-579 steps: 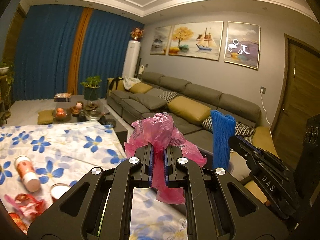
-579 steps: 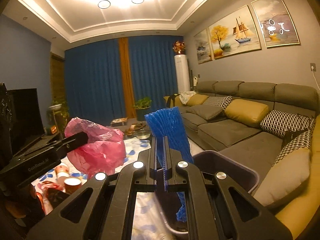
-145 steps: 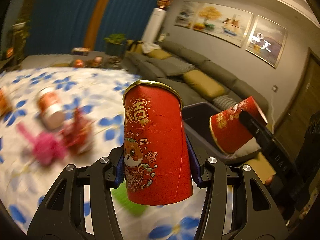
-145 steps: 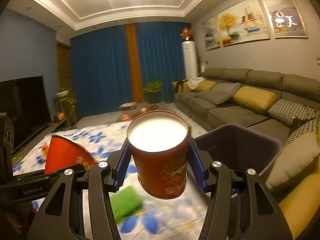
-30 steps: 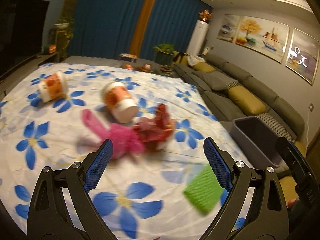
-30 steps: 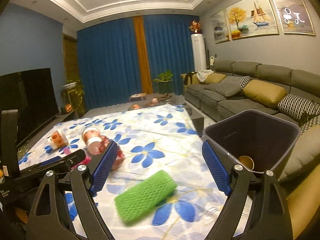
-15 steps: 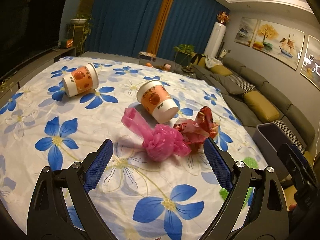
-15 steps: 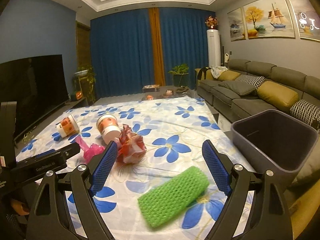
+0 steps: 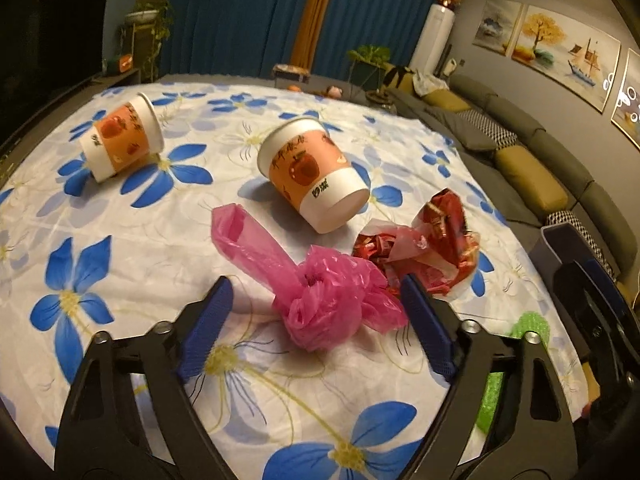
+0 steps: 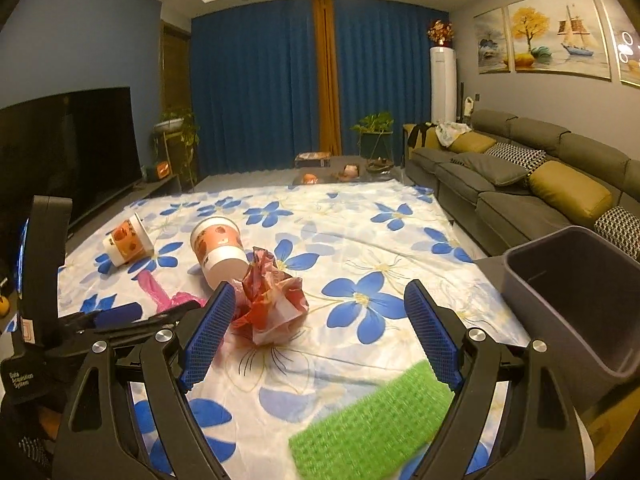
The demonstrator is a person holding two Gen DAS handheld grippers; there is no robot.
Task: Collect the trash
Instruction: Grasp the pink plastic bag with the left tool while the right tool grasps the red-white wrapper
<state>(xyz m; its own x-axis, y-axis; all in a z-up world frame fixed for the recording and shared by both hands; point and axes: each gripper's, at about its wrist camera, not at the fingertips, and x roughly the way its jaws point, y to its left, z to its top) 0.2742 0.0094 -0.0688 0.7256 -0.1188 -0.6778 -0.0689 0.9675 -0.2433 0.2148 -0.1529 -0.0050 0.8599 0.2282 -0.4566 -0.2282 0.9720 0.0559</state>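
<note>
Left gripper [image 9: 316,316] jaws closing around the pink bag [image 9: 320,300] on the cloth [image 9: 120,240], pads not yet touching it. Right gripper [image 10: 316,332] spread, empty, above the green net [image 10: 372,424]; red wrapper [image 10: 272,300] beside its left finger. Bin [image 10: 576,300] at right.

Risk: thin film may slip, or the cloth snag. Cup [image 9: 316,176] print too small to read

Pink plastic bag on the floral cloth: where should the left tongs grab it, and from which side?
Take the crumpled pink plastic bag at its bunched ball, not the flat tail trailing away to the left. Come down from the near side: the ball already sits between the closing left tongs, untouched. Its right edge lies by the red crumpled wrapper, so keep that finger clear.
</note>
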